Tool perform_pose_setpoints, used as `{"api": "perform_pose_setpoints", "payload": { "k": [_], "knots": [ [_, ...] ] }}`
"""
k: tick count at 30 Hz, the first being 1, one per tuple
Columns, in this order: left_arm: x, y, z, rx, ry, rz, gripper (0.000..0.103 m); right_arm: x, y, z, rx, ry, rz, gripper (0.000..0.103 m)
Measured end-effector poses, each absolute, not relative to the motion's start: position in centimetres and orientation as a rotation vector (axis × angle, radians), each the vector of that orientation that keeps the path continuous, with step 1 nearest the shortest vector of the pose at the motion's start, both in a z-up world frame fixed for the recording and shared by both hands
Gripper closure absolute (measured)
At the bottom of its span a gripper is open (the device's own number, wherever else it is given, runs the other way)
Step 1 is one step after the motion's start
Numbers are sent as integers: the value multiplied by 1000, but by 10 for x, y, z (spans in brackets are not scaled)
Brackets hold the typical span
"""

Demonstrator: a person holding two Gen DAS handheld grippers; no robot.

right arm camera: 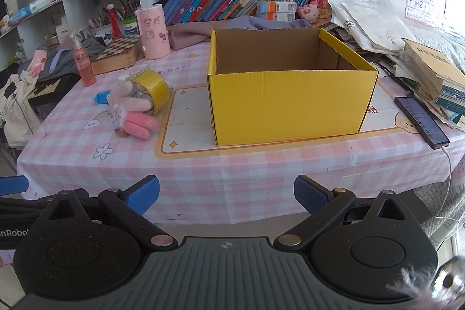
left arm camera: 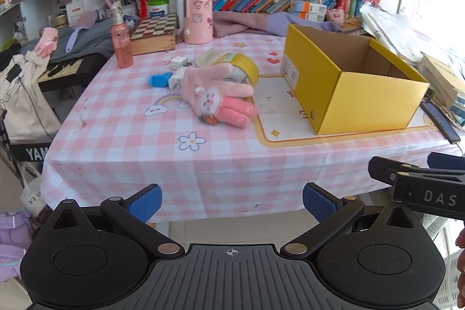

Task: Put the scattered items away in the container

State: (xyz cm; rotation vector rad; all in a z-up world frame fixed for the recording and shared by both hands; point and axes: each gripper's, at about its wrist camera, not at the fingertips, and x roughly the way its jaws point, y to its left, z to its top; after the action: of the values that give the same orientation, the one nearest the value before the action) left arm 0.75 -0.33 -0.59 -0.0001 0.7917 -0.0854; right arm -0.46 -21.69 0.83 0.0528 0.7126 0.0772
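I've got my left claw (left arm camera: 231, 202) and right claw (right arm camera: 226, 195) both spread wide, holding nothing, short of the counter (right arm camera: 232, 173) edge. Farther in, the pink glove (left arm camera: 216, 98) lies against the yellow tape roll (left arm camera: 244, 67), left of the yellow box (right arm camera: 290, 103).

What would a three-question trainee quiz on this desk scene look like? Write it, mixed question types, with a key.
1. True or false: the yellow box already holds the pink glove.
2. The yellow tape roll lies: A) inside the box B) partly under the glove C) on the shelf.
3. Fill in: both the left tongs and the right tongs are ____.

Key: 1 false; 2 B; 3 open.
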Motion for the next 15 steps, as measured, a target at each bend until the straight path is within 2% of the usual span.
{"api": "perform_pose_setpoints", "payload": {
  "k": [15],
  "knots": [
    [4, 0, -2, -6, 767, -89, 0, -12, -219, 9, 71, 710, 72, 3]
  ]
}}
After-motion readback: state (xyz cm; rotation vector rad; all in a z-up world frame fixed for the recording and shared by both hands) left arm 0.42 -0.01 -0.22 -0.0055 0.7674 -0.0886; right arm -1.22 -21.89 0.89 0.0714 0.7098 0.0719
